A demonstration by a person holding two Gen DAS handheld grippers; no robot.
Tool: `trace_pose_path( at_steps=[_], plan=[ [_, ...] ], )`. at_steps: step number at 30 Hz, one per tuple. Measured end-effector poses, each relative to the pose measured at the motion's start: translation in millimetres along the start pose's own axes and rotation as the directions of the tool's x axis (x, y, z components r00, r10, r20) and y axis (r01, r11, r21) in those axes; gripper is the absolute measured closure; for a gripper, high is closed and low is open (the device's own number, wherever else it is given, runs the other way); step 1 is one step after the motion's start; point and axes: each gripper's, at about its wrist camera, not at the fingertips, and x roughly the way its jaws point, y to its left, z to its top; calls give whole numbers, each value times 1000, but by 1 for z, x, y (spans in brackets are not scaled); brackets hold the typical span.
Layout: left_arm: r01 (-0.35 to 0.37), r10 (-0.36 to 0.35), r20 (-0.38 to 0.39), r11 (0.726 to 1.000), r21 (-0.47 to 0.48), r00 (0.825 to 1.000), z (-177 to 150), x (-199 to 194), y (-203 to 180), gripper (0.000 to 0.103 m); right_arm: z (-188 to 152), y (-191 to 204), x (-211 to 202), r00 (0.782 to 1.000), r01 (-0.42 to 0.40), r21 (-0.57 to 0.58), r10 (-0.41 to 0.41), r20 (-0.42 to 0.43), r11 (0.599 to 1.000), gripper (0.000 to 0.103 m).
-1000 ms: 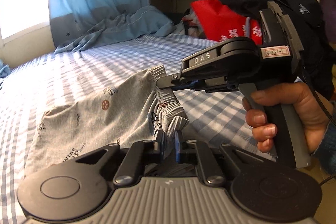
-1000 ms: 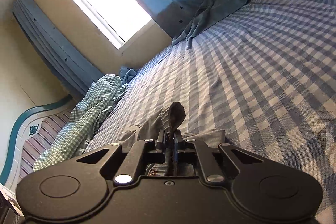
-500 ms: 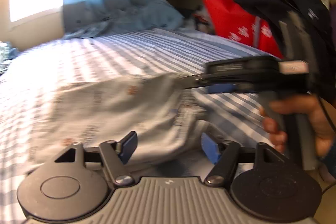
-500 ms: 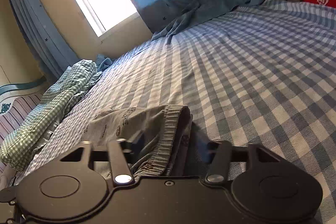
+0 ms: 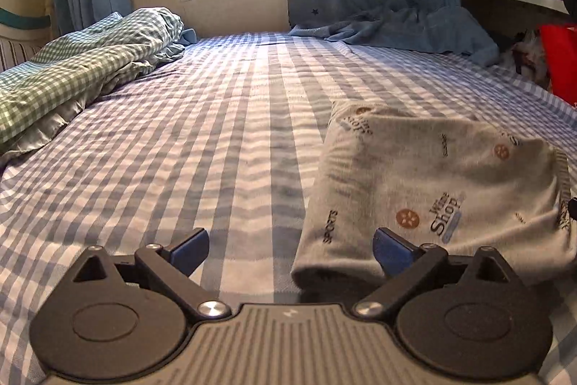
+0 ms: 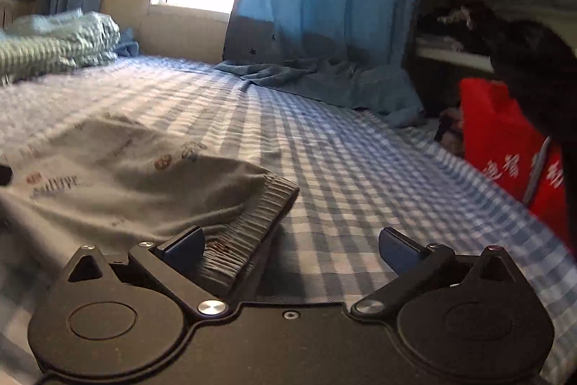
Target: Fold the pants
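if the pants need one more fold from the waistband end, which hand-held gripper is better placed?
Right, probably. The right hand-held gripper, jaws just opened, has the ribbed waistband beside its left finger. The left hand-held gripper, also just opened, faces the pants' plain folded edge, mostly over bare bedsheet.

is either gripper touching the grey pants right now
Cannot tell. Both the left gripper and right gripper have just opened, releasing the pants, but cloth overlaps one finger in each view.
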Motion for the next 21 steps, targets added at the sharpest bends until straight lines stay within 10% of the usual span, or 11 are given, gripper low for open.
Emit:
trace_pose_path(
  at_steps=[12,21],
  plan=[
    [43,-46,-34,995,-92,998,-13,2,16,1,-35,-6,-4,994,101,23,-100,-44,995,1],
    [55,-50,76,996,-71,996,69,15,1,0,14,-14,15,990,111,-29,-108,91,993,1]
  ],
)
